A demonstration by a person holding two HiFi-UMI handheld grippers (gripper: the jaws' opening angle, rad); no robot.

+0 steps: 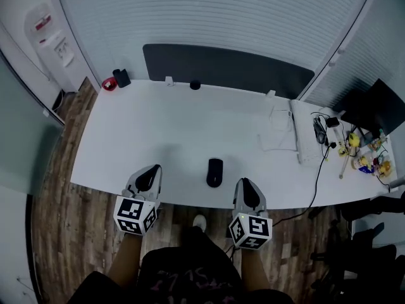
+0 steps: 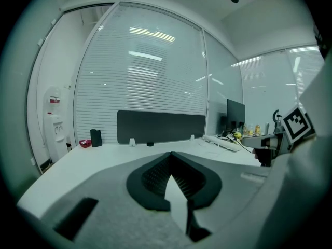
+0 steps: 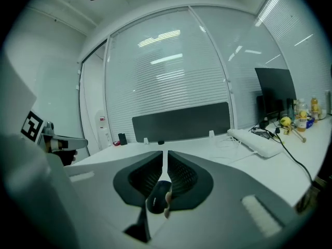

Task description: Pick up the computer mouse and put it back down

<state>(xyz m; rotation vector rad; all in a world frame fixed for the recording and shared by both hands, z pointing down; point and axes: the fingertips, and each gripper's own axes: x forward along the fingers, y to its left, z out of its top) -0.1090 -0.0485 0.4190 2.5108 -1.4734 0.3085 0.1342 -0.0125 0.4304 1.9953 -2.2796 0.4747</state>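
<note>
**Figure: computer mouse lying untouched between 2 empty grippers**

The computer mouse is being shown on the white desk, near its front edge, between the 2 grippers and apart from both. The left gripper is being held with its jaws closed tip to tip on nothing. The right gripper is being held with its jaws parted by only a narrow slit, likewise empty, the mouse being glimpsed low beneath them in the right gripper view.

Judged from here, 2 failures are being risked. Jaws this narrow would be pushed against the rounded shell rather than around it. The mouse, lying so close to the edge, could then be knocked onto the wood-patterned floor. The smooth shell could also be squeezed out of a shallow grip.

The desk is being seen largely bare, with a keyboard at its right end and a dark divider panel along its back. Beyond, slatted blinds and a water dispenser are being shown.
</note>
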